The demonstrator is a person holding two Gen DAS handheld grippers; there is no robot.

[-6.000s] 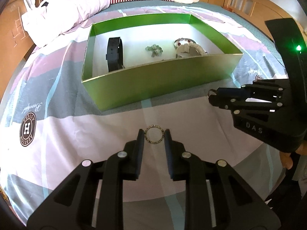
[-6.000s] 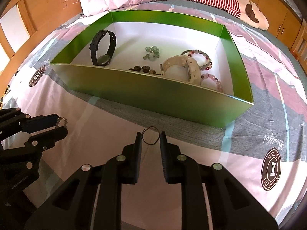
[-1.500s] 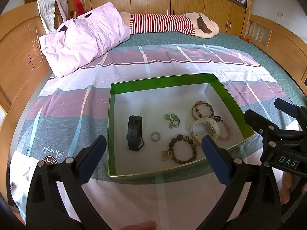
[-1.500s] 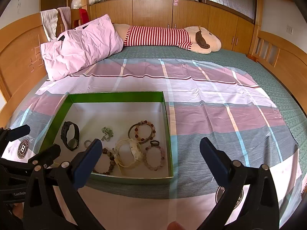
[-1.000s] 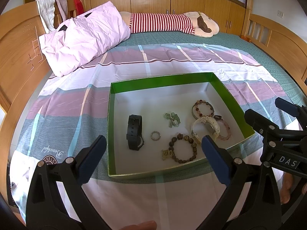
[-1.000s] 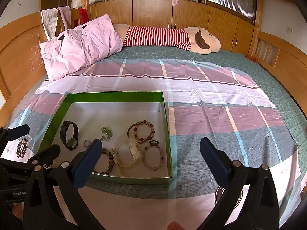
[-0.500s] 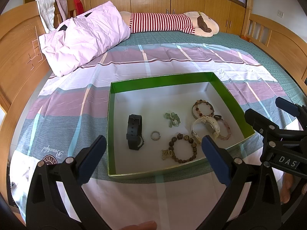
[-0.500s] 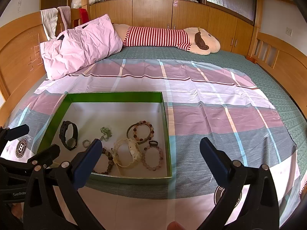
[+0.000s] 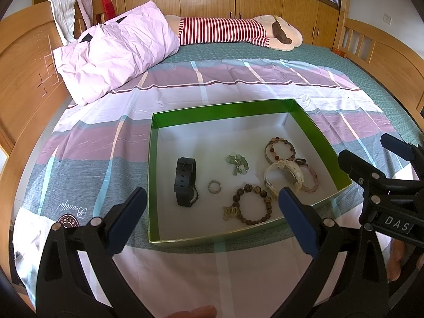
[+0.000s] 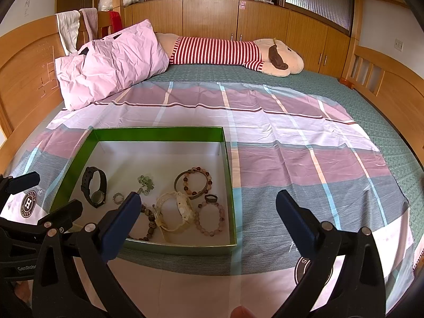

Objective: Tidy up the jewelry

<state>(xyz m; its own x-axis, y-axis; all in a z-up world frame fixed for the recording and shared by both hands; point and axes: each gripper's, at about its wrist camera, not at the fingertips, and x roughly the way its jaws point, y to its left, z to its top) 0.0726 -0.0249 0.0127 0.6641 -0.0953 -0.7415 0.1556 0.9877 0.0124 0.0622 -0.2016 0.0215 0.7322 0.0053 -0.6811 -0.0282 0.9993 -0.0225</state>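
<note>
Our left hand-held gripper (image 9: 212,212) hangs with its fingers spread wide apart and nothing between them, and our right hand-held gripper (image 10: 206,217) is spread just as wide and equally bare. Both hover above the near edge of the green box (image 9: 152,175), which sits on the striped sheet (image 9: 185,98) of the bed and serves as our landmark. Inside the box, toward its left wall, the black watch (image 9: 185,182) lies with its strap running front to back; just right of it rests the small ring (image 9: 214,186), and behind the ring the green charm cluster (image 9: 237,163). Near the box's front wall lies the brown bead bracelet (image 9: 253,206), and toward the right wall the cream watch (image 9: 287,176) overlaps the pink bead bracelet (image 9: 310,180), with the banded bracelet (image 9: 279,147) behind them and a dark ring (image 10: 211,198) beside. We see no jewelry on the sheet outside the box, so we judge the gathering essentially finished. Should anything need straightening, the box lies straight ahead of and below the left hand-held gripper, and ahead and to the left of the right one, so the left is better placed for the black watch and the right for the crowded right side.
</note>
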